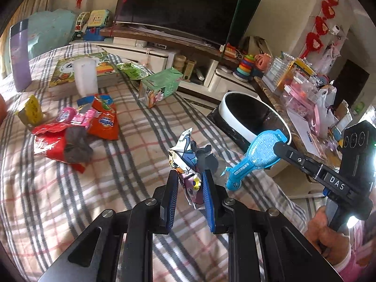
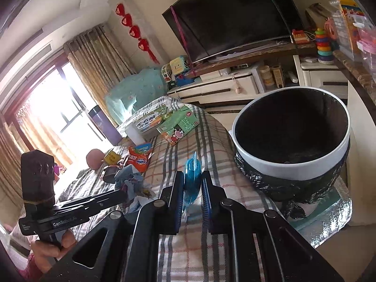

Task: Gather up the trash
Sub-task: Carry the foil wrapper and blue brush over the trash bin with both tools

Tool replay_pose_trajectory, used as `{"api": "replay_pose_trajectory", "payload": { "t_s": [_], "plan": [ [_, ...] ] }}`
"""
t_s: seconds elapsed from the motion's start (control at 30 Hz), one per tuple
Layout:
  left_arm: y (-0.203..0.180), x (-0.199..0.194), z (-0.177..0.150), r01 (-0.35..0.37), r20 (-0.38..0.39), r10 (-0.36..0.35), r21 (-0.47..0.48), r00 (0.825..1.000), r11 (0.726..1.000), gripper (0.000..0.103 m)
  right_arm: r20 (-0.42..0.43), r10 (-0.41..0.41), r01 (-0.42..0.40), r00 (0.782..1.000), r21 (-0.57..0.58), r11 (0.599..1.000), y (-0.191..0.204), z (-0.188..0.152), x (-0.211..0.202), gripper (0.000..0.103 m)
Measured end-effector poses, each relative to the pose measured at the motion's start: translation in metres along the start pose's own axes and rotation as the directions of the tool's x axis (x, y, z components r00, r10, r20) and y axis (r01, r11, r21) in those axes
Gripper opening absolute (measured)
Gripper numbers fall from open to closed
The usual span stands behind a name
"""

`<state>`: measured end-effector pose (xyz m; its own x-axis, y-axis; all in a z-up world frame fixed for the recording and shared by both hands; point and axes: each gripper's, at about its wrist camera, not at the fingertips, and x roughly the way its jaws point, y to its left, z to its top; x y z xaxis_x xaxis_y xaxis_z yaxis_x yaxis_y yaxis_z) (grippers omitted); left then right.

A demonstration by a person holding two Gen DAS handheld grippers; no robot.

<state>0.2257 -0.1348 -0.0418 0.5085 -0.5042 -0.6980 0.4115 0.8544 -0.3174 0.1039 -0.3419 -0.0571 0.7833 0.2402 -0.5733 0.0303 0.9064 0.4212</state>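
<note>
Carrying two pieces of trash toward the bin: left gripper [image 1: 189, 183] is clamped on a crumpled cartoon-print wrapper [image 1: 185, 157], held clear above the plaid cloth [image 1: 70, 199]; right gripper [image 2: 193, 185] is closed on a blue plastic packet [image 2: 191, 176], also lifted off the surface. Seen from the left wrist, the packet [image 1: 256, 155] hangs just beside the near rim of the bin. White-rimmed bin [image 2: 291, 169] with black liner stands just off the cloth's edge, mouth open, close ahead of the right gripper. Judged step: transport, release not yet done. Next move calls for bringing each load over the bin mouth, then opening the jaws so the piece drops inside the rim. Farther back on the cloth, uncollected: red and orange snack bags [image 1: 77, 131], yellow packet [image 1: 31, 111], green carton [image 1: 159, 87]
</note>
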Motion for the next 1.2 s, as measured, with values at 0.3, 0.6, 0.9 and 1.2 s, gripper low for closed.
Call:
{"api": "replay_pose_trajectory", "payload": {
  "t_s": [0.3, 0.6, 0.9, 1.2],
  "plan": [
    [-0.014, 0.012, 0.011, 0.02, -0.004, -0.02, 0.018, 1.0, 1.0, 0.019, 0.028, -0.002, 0.001, 1.0, 0.022, 1.0, -0.011, 0.008, -0.009, 0.015],
    [-0.038, 0.029, 0.024, 0.048, -0.007, -0.047, 0.071, 0.999, 0.996, 0.019, 0.052, -0.018, 0.015, 0.998, 0.051, 0.999, -0.025, 0.013, -0.02, 0.015],
    [-0.055, 0.046, 0.04, 0.066, -0.014, -0.065, 0.099, 0.998, 0.993, 0.019, 0.069, -0.029, 0.022, 0.997, 0.094, 0.995, -0.046, 0.02, -0.028, 0.015],
    [-0.075, 0.06, 0.062, 0.082, -0.007, -0.082, 0.135, 0.997, 0.987, 0.019, 0.093, -0.036, 0.024, 0.995, 0.129, 0.991, -0.067, 0.033, -0.035, 0.015]
  ]
}}
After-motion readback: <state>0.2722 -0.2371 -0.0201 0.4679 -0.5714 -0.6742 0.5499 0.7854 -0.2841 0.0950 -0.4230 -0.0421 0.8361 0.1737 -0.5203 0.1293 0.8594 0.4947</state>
